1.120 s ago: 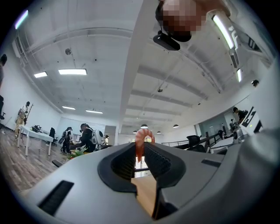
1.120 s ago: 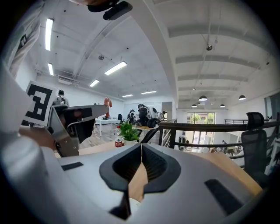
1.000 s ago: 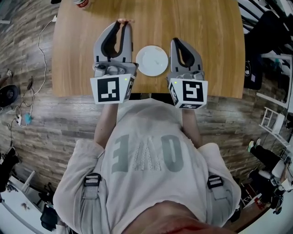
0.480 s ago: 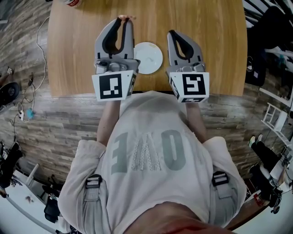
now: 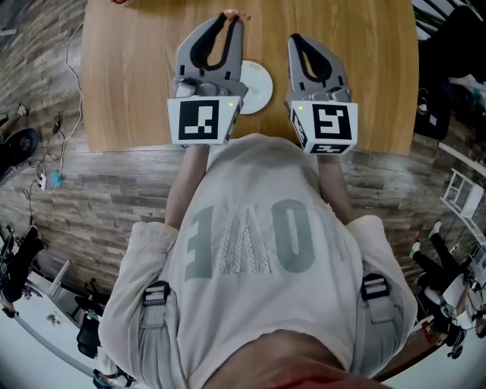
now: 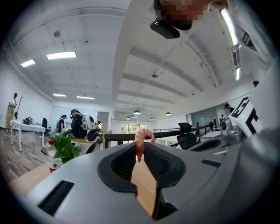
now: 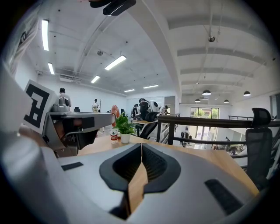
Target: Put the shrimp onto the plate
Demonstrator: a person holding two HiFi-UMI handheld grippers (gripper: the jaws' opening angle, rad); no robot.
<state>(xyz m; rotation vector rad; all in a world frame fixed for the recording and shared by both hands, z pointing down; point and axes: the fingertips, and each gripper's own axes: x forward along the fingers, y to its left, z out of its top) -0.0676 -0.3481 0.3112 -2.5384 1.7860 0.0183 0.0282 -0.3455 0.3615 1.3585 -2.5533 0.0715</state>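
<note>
On the light wooden table [image 5: 129, 83] a leafy green plant in a small white pot [image 7: 124, 127] and a small bottle with a red cap [image 7: 113, 134] stand near the far left corner, well apart from both grippers. The left gripper [image 5: 228, 20] is clenched on a curled pink-orange shrimp [image 6: 141, 141], which arches above the jaw tips in the air over the table, beyond the round white plate [image 5: 258, 85] as the head view shows it. The right gripper [image 5: 293, 39] is pressed closed with nothing between its jaws, and it hangs just right of the plate. The left gripper's body lies across the plate's left part and hides it from above. Half a second ago the plate showed almost whole in the gap between the two grippers; now only its right part shows, while the shrimp is gripped as before. The table's near edge runs just under the grippers' rear ends. Bare wood lies open to the left of the left gripper and to the right of the right one, out to the side edges.
</note>
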